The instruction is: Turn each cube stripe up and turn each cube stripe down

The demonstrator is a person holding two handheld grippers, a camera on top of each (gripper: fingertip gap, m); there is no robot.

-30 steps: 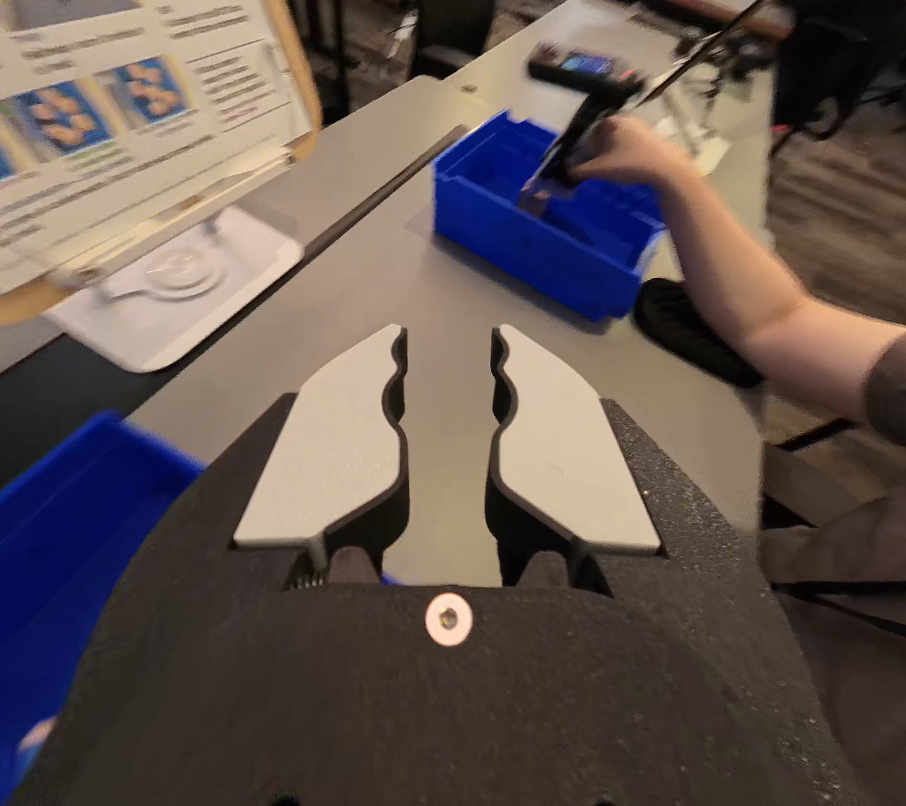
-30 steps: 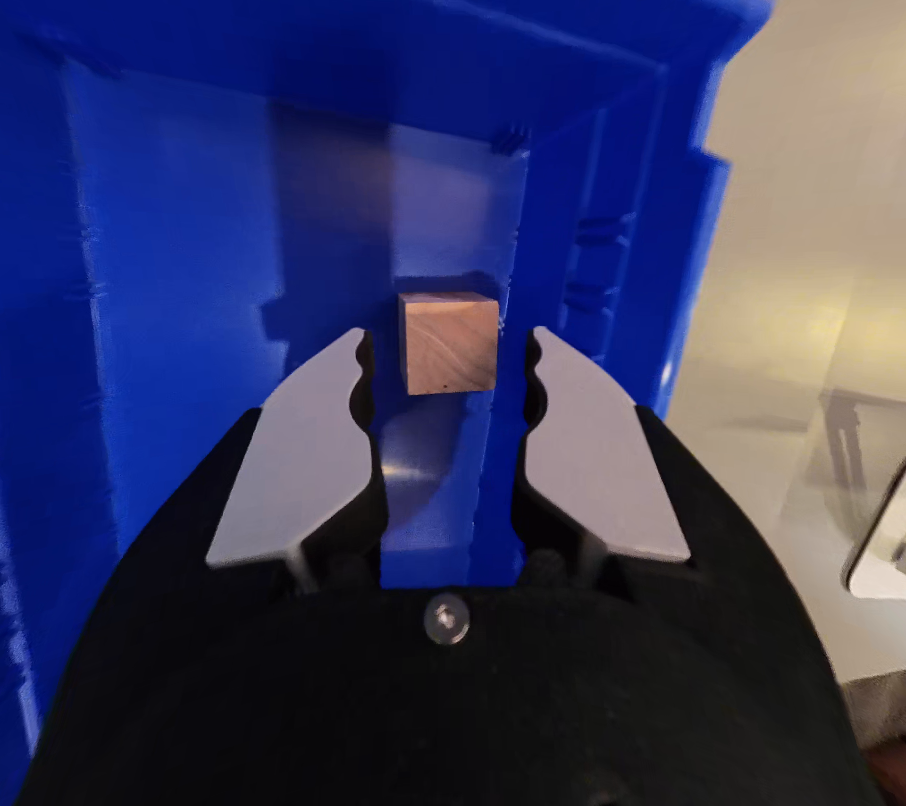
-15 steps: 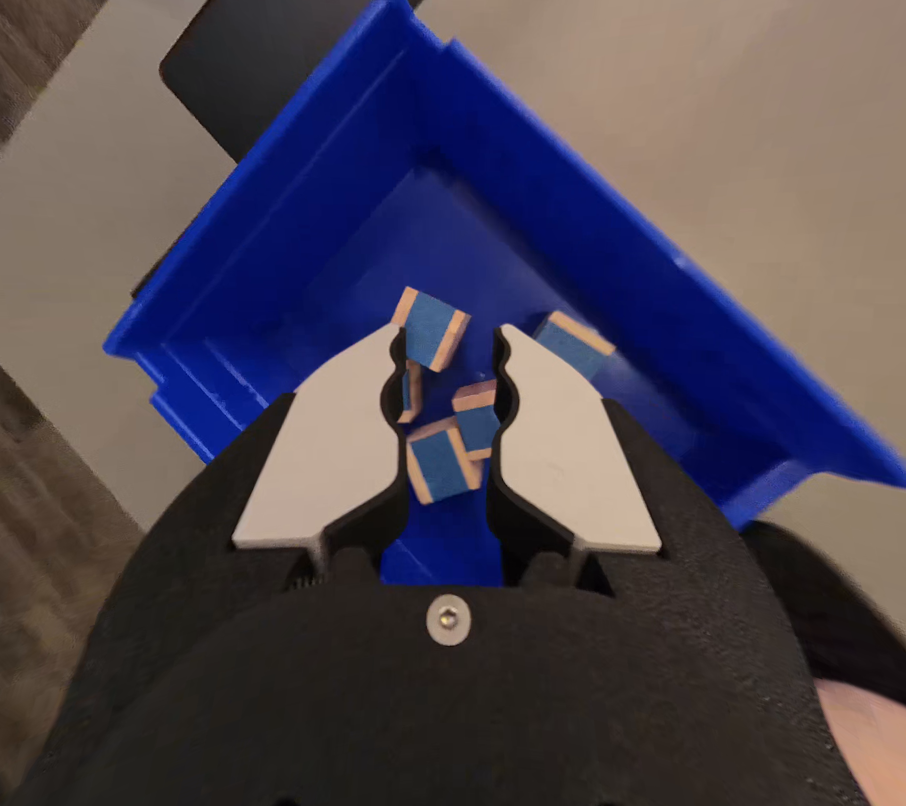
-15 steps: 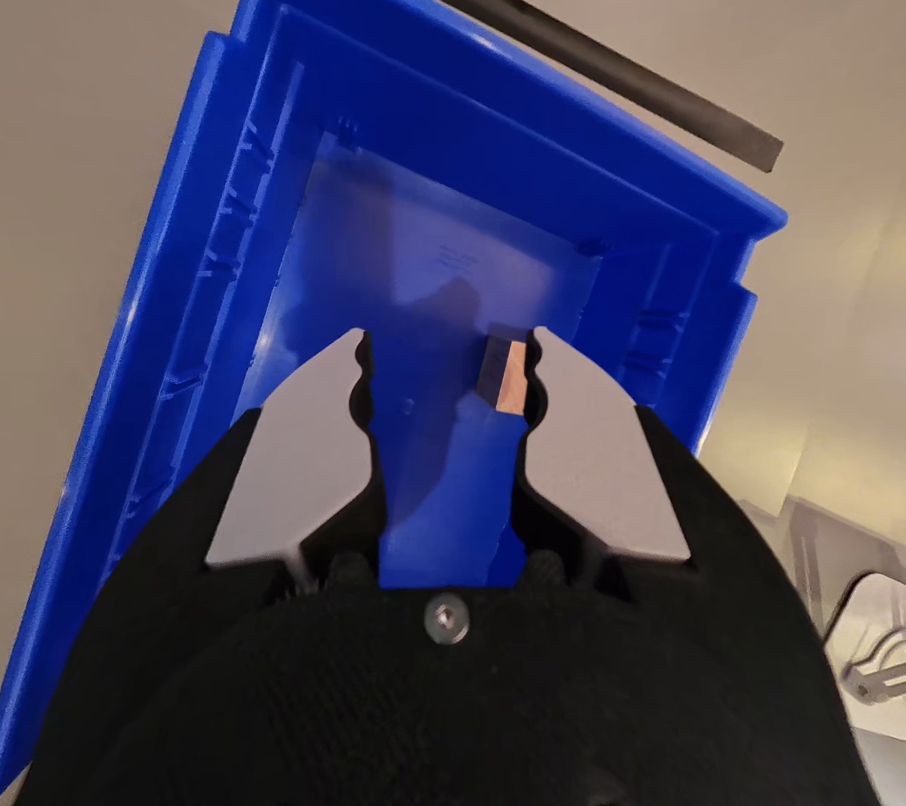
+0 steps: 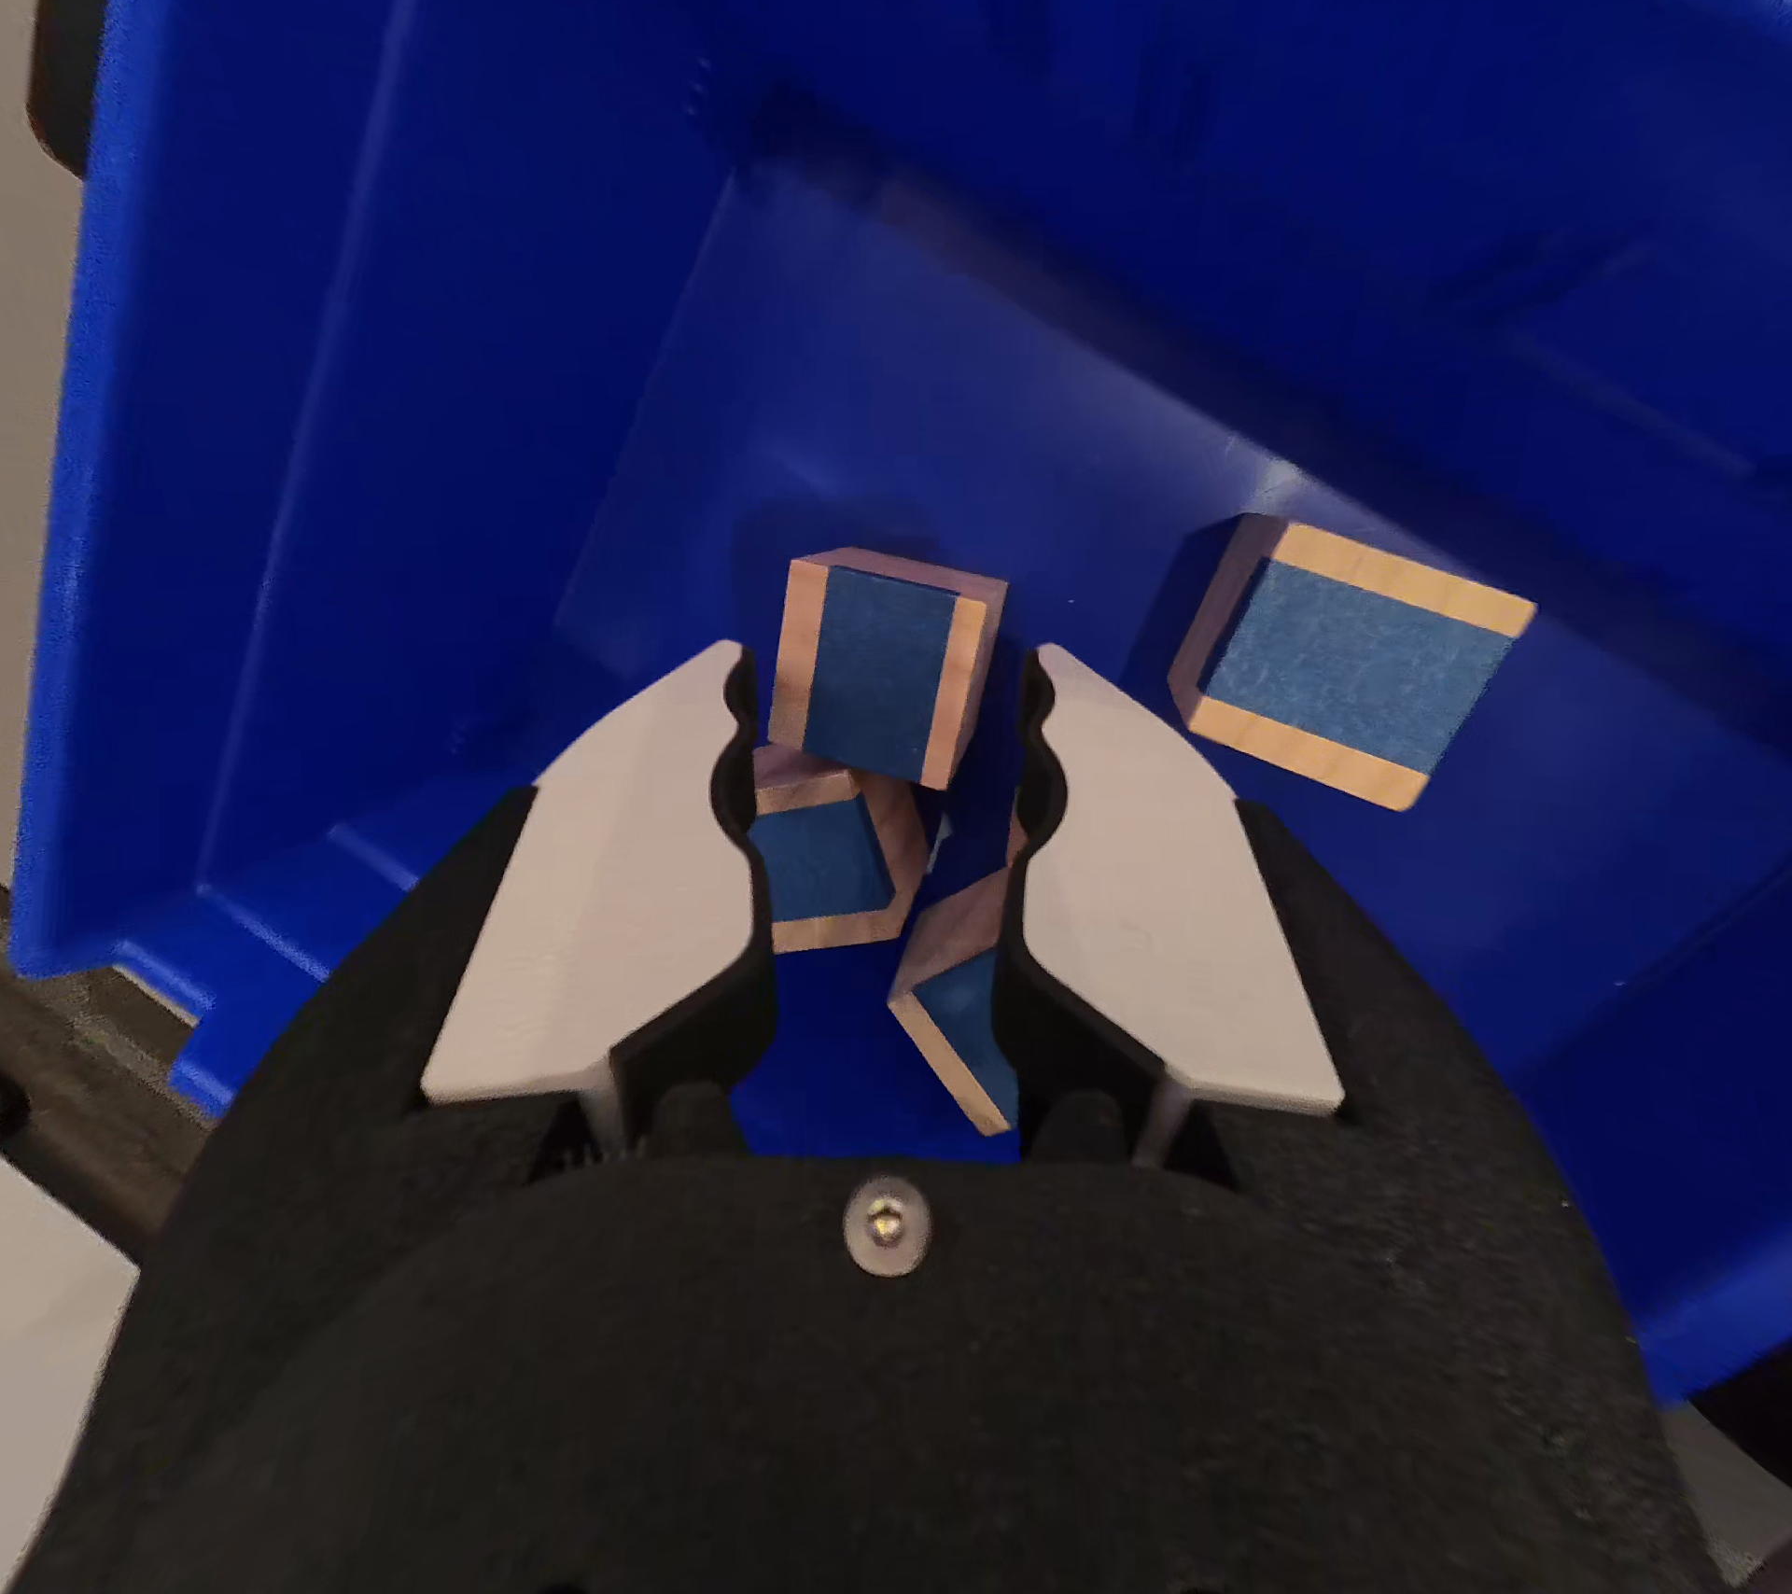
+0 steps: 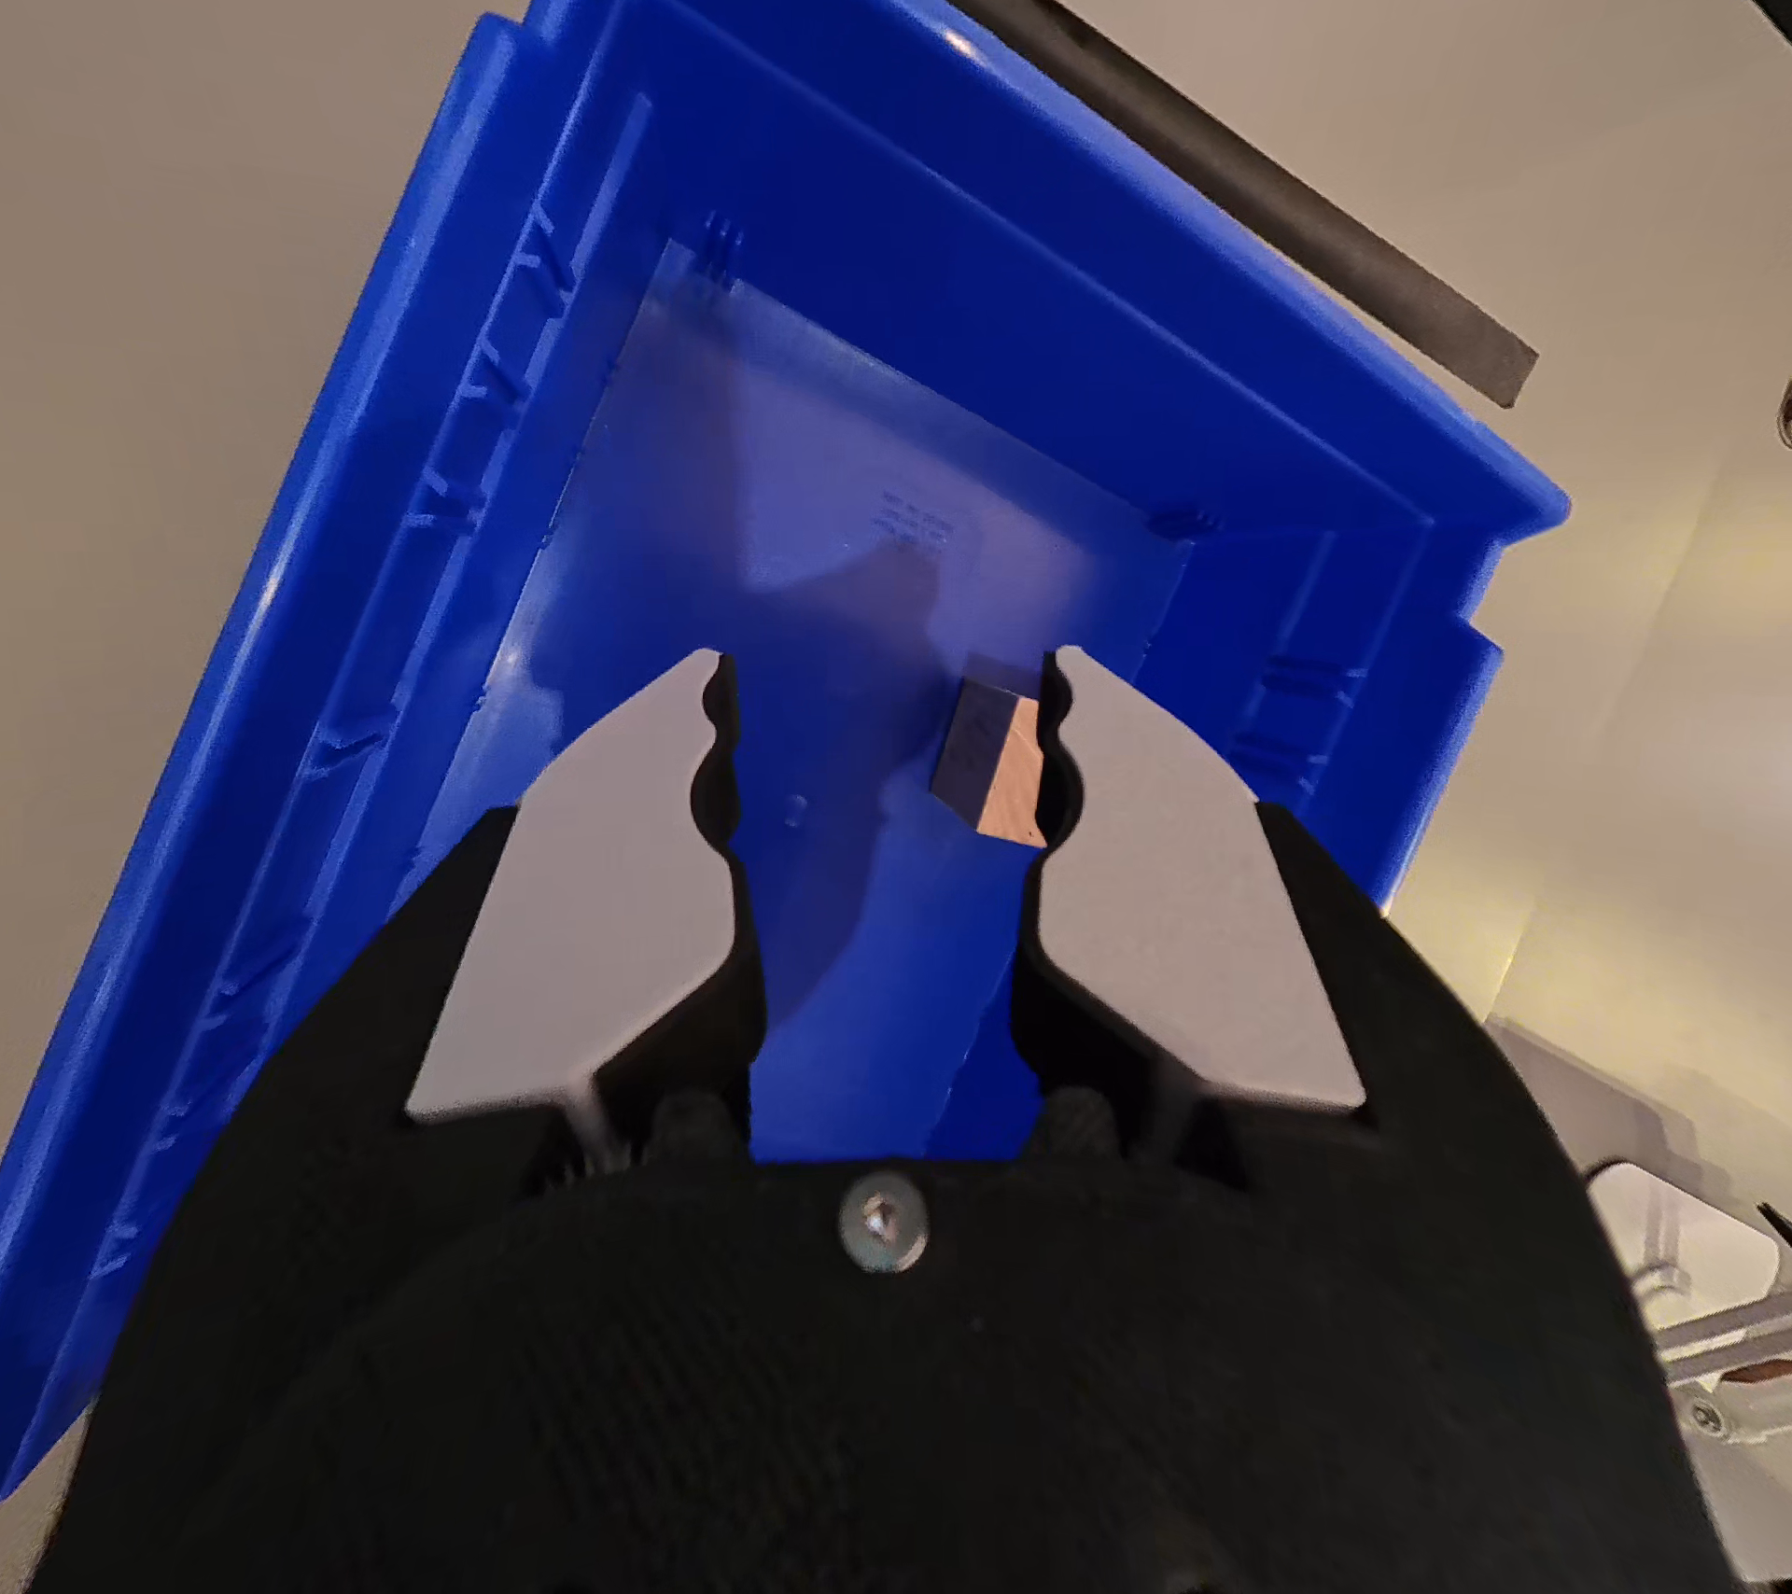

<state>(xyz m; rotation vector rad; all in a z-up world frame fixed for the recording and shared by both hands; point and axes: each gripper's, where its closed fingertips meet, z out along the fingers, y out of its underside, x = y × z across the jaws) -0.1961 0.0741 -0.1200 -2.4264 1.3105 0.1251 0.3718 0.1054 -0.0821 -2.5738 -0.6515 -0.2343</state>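
In the left wrist view several wooden cubes with a blue stripe lie in a blue bin (image 5: pixel 388 384). My left gripper (image 5: pixel 882 665) is open, low over them. One cube (image 5: pixel 887 670) sits between its fingertips, stripe toward the camera. A second cube (image 5: pixel 829 864) lies under it by the left finger, a third (image 5: pixel 955 995) is partly hidden by the right finger, and another (image 5: pixel 1348 660) lies apart to the right, stripe up. In the right wrist view my right gripper (image 6: pixel 887 660) is open and empty above a second blue bin (image 6: pixel 970 209). One plain-faced cube (image 6: pixel 994 762) lies on that bin's floor by the right fingertip.
Both bins stand on a grey table (image 6: pixel 242 93). A black strip (image 6: pixel 1164 93) runs along the table behind the right bin. A white and metal stand base (image 6: pixel 1697 1237) shows at the right edge. A dark table edge (image 5: pixel 87 1092) lies left of the left bin.
My left gripper swung from facing across the table down into its bin and closed in on the cubes. My right gripper rose away from the cube it hovered over.
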